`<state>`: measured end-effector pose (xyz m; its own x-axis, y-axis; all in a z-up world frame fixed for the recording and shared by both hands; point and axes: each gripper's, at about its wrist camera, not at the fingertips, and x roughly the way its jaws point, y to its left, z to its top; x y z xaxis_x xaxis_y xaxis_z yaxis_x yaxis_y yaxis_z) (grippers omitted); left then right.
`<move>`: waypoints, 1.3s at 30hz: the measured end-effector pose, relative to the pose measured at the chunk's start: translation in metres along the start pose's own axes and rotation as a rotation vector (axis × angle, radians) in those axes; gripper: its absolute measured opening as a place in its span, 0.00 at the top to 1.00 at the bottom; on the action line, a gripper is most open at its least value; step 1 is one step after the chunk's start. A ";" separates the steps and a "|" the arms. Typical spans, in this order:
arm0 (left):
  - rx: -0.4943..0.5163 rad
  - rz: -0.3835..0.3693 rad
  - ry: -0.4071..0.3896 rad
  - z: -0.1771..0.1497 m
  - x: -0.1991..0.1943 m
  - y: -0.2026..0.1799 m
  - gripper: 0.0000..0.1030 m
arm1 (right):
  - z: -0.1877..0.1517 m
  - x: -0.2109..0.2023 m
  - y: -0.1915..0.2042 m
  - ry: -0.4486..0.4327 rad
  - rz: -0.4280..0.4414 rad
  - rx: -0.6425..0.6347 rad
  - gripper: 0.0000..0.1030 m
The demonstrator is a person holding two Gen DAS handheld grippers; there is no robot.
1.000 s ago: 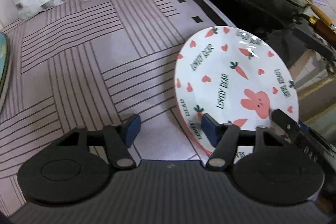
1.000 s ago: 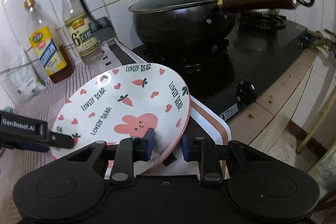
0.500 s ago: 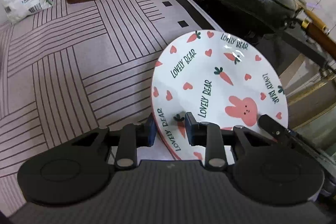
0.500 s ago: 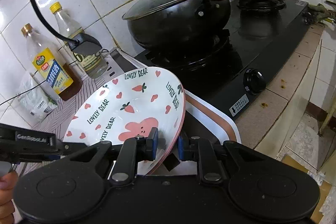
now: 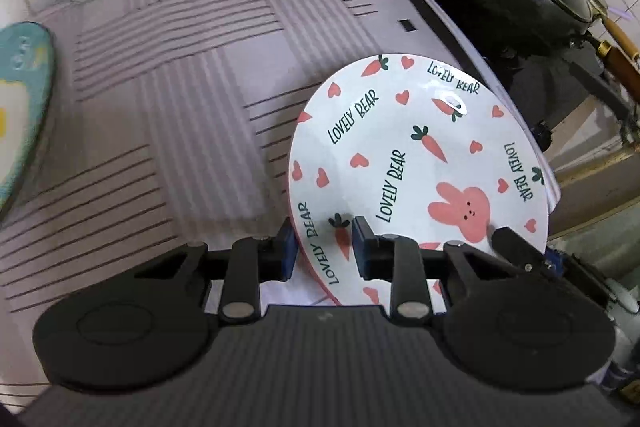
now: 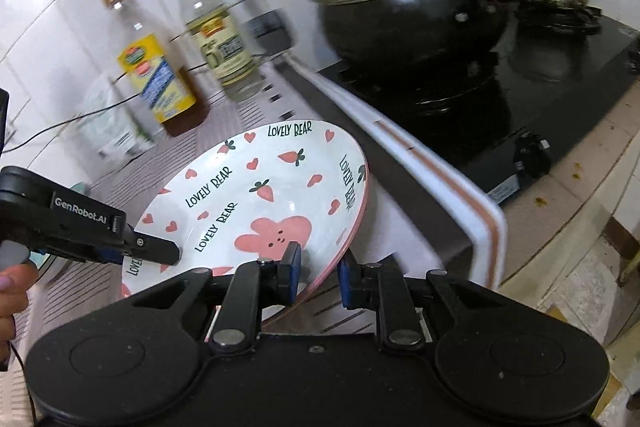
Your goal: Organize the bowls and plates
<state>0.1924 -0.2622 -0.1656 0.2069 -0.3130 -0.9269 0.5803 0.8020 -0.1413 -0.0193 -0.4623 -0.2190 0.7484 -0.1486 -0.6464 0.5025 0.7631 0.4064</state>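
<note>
So both grippers are on the one rabbit-and-carrot plate (image 5: 416,163), w/ "LOVELY BEAR" printed round it. The left gripper (image 5: 325,247) has just closed its jaws and now pinches the near-left rim, one blue pad under the edge and one on the face; the right gripper (image 6: 318,277) is clamped on the opposite rim the same way, by the pink rabbit. Two grips prob. because the plate is wide, shallow and slick, so a single pinch at one edge would let it swing. It's held tilted, off the striped counter mat (image 5: 160,99), just beside the black gas stove (image 6: 540,99) w/ the lidded wok (image 6: 404,11). A teal-rimmed plate (image 5: 20,107) sits at far left, likely where this one gets stacked. Oil bottle (image 6: 156,75) and vinegar bottle (image 6: 220,39) stand back by the tiles, well clear.
</note>
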 end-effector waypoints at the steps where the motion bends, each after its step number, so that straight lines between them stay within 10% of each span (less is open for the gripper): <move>1: -0.007 0.007 -0.004 -0.003 -0.004 0.005 0.74 | -0.002 0.000 0.005 0.003 0.011 -0.005 0.77; 39: -0.295 0.121 -0.135 -0.020 -0.083 0.107 0.74 | -0.002 0.003 0.182 0.053 0.314 -0.283 0.76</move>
<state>0.2218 -0.1403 -0.1104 0.3742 -0.2554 -0.8915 0.2966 0.9438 -0.1459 0.0733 -0.3226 -0.1482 0.8194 0.1456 -0.5544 0.1093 0.9097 0.4005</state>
